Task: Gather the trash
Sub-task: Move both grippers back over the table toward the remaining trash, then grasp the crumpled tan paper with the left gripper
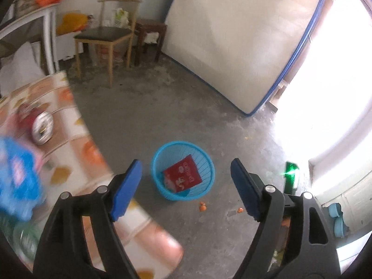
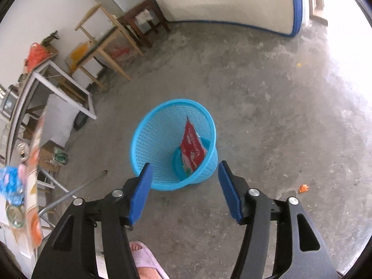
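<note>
A blue mesh waste basket [image 1: 204, 162] [image 2: 151, 139] stands on the concrete floor with a red snack packet [image 1: 182, 176] [image 2: 193, 148] lying inside it. Above the basket, my left gripper [image 1: 186, 186] is open with nothing between its blue pads [image 1: 126, 188]. My right gripper [image 2: 184, 190] also hangs over the basket, open and empty. At the left of the left wrist view, a table with a patterned cloth [image 1: 69, 144] carries a blurred blue packet [image 1: 18, 179], a red can [image 1: 41, 126] and a greenish bottle [image 1: 25, 239].
Small orange scraps [image 1: 202, 207] [image 2: 303, 188] lie on the floor near the basket. A wooden chair [image 1: 107, 37], a dark stool [image 1: 148, 37] and a leaning mattress [image 1: 244, 34] stand at the back. A person's foot in a pink slipper [image 2: 146, 260] is below the right gripper.
</note>
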`<state>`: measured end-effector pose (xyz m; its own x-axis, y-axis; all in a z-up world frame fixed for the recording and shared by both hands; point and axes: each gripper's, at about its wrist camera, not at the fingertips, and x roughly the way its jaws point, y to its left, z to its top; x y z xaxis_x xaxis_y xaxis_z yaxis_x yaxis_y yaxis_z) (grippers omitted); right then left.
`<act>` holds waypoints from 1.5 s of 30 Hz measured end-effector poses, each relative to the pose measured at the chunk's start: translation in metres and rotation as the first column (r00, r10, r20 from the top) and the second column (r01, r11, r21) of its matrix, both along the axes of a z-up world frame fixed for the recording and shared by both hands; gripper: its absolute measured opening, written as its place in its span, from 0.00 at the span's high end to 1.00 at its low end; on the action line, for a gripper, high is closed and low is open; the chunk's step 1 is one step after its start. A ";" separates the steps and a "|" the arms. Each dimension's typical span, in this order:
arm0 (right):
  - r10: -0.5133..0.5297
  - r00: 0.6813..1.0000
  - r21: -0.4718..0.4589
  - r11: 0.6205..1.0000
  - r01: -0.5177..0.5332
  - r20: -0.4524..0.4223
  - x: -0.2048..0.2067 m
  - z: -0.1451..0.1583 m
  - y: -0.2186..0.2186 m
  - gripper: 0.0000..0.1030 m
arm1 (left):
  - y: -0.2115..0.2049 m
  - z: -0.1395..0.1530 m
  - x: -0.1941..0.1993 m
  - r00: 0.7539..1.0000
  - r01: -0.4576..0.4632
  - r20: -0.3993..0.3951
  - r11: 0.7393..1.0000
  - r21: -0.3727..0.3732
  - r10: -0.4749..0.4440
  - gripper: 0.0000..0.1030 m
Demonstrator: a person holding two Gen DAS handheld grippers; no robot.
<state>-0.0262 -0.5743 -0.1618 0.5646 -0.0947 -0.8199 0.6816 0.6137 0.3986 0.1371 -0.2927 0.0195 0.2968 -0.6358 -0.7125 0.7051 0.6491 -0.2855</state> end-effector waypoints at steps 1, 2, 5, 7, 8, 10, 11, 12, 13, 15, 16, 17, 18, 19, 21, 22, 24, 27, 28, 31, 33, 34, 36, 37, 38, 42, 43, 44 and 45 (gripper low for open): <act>0.008 1.000 -0.031 0.999 -0.008 0.007 -0.005 0.012 0.009 0.36 | 0.014 0.001 -0.009 1.000 -0.013 0.001 1.000 -0.005 0.013 0.26; 0.017 1.000 -0.055 0.998 -0.016 0.010 -0.008 0.020 0.015 0.34 | 0.029 0.001 -0.017 1.000 -0.028 0.001 1.000 -0.007 0.028 0.25; 0.066 0.998 -0.136 0.989 -0.066 0.000 -0.006 0.047 0.040 0.26 | 0.068 -0.002 -0.040 0.998 -0.069 0.006 0.998 0.003 0.069 0.24; 0.121 0.992 -0.196 0.973 -0.122 -0.014 0.003 0.067 0.058 0.20 | 0.093 -0.004 -0.054 0.993 -0.109 0.043 0.994 0.032 0.107 0.23; 0.144 0.989 -0.223 0.964 -0.145 -0.022 0.009 0.076 0.066 0.19 | 0.105 -0.006 -0.060 0.991 -0.122 0.060 0.991 0.045 0.119 0.20; 0.181 0.983 -0.293 0.939 -0.181 -0.028 0.020 0.099 0.085 0.12 | 0.129 -0.010 -0.068 0.985 -0.159 0.078 0.985 0.069 0.153 0.18; 0.196 0.980 -0.332 0.923 -0.193 -0.026 0.026 0.111 0.095 0.10 | 0.142 -0.012 -0.071 0.983 -0.174 0.079 0.982 0.077 0.168 0.17; 0.213 0.977 -0.371 0.906 -0.205 -0.019 0.032 0.123 0.106 0.07 | 0.152 -0.014 -0.072 0.981 -0.184 0.078 0.980 0.081 0.178 0.16; 0.233 0.972 -0.411 0.885 -0.216 -0.009 0.039 0.135 0.119 0.06 | 0.169 -0.017 -0.075 0.976 -0.209 0.080 0.974 0.091 0.202 0.14; 0.280 0.960 -0.476 0.845 -0.243 0.006 0.053 0.155 0.145 0.06 | 0.188 -0.020 -0.080 0.968 -0.241 0.093 0.965 0.100 0.232 0.12; 0.313 0.950 -0.505 0.821 -0.267 0.007 0.062 0.165 0.161 0.06 | 0.205 -0.020 -0.081 0.960 -0.269 0.107 0.957 0.108 0.257 0.12; 0.337 0.941 -0.524 0.803 -0.284 0.006 0.070 0.172 0.175 0.06 | 0.222 -0.020 -0.083 0.949 -0.303 0.120 0.946 0.111 0.290 0.10; 0.359 0.933 -0.542 0.784 -0.303 -0.003 0.077 0.178 0.189 0.06 | 0.237 -0.020 -0.083 0.938 -0.336 0.130 0.936 0.110 0.321 0.09; 0.393 0.919 -0.563 0.756 -0.333 -0.015 0.088 0.186 0.210 0.06 | 0.251 -0.021 -0.086 0.928 -0.362 0.136 0.926 0.103 0.348 0.08; 0.453 0.891 -0.588 0.716 -0.376 -0.018 0.101 0.197 0.240 0.06 | 0.280 -0.018 -0.086 0.905 -0.415 0.136 0.907 0.072 0.403 0.08; 0.498 0.867 -0.598 0.692 -0.404 -0.009 0.109 0.204 0.259 0.06 | 0.299 -0.017 -0.084 0.892 -0.443 0.119 0.896 0.038 0.436 0.08; 0.561 0.828 -0.605 0.661 -0.443 0.008 0.120 0.213 0.287 0.06 | 0.331 -0.017 -0.082 0.875 -0.479 0.075 0.878 -0.015 0.478 0.08; 0.669 0.741 -0.603 0.613 -0.510 0.053 0.132 0.223 0.332 0.06 | 0.375 -0.012 -0.076 0.844 -0.529 0.032 0.842 -0.104 0.535 0.08; 0.715 0.694 -0.589 0.596 -0.545 0.081 0.138 0.226 0.348 0.06 | 0.389 -0.009 -0.069 0.829 -0.552 0.023 0.824 -0.128 0.559 0.08; 0.768 0.630 -0.566 0.571 -0.595 0.112 0.151 0.228 0.384 0.06 | 0.418 -0.002 -0.040 0.806 -0.585 -0.011 0.792 -0.173 0.592 0.08; 0.785 0.610 -0.551 0.557 -0.622 0.105 0.160 0.225 0.400 0.06 | 0.428 -0.005 -0.015 0.825 -0.564 -0.055 0.813 -0.144 0.562 0.08; 0.794 0.600 -0.537 0.550 -0.640 0.097 0.164 0.223 0.408 0.06 | 0.430 -0.008 0.006 0.829 -0.559 -0.095 0.822 -0.107 0.552 0.08; 0.806 0.586 -0.511 0.541 -0.668 0.087 0.171 0.216 0.417 0.06 | 0.429 -0.012 0.033 0.835 -0.547 -0.123 0.834 -0.072 0.537 0.08; 0.811 0.579 -0.496 0.536 -0.683 0.080 0.172 0.213 0.421 0.06 | 0.426 -0.015 0.050 0.849 -0.522 -0.131 0.851 -0.054 0.513 0.08; 0.816 0.574 -0.485 0.531 -0.695 0.071 0.173 0.209 0.424 0.06 | 0.424 -0.017 0.064 0.856 -0.508 -0.141 0.861 -0.040 0.498 0.08; 0.815 0.578 -0.471 0.523 -0.711 0.032 0.177 0.199 0.428 0.06 | 0.414 -0.030 0.103 0.877 -0.455 -0.167 0.890 0.019 0.451 0.08; 0.813 0.581 -0.465 0.525 -0.713 0.028 0.180 0.198 0.427 0.06 | 0.413 -0.035 0.112 0.877 -0.446 -0.179 0.894 0.041 0.446 0.08; 0.811 0.584 -0.456 0.529 -0.716 0.026 0.181 0.197 0.426 0.06 | 0.411 -0.041 0.118 0.873 -0.444 -0.190 0.893 0.067 0.449 0.08; 0.810 0.586 -0.449 0.533 -0.717 0.025 0.183 0.197 0.425 0.06 | 0.410 -0.045 0.123 0.870 -0.443 -0.199 0.892 0.088 0.452 0.10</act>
<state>0.1568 -0.1492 0.0349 0.7083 0.2055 -0.6754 -0.1905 0.9768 0.0974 0.2605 0.1176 -0.0257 0.3850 -0.4414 -0.8105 0.2632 0.8943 -0.3620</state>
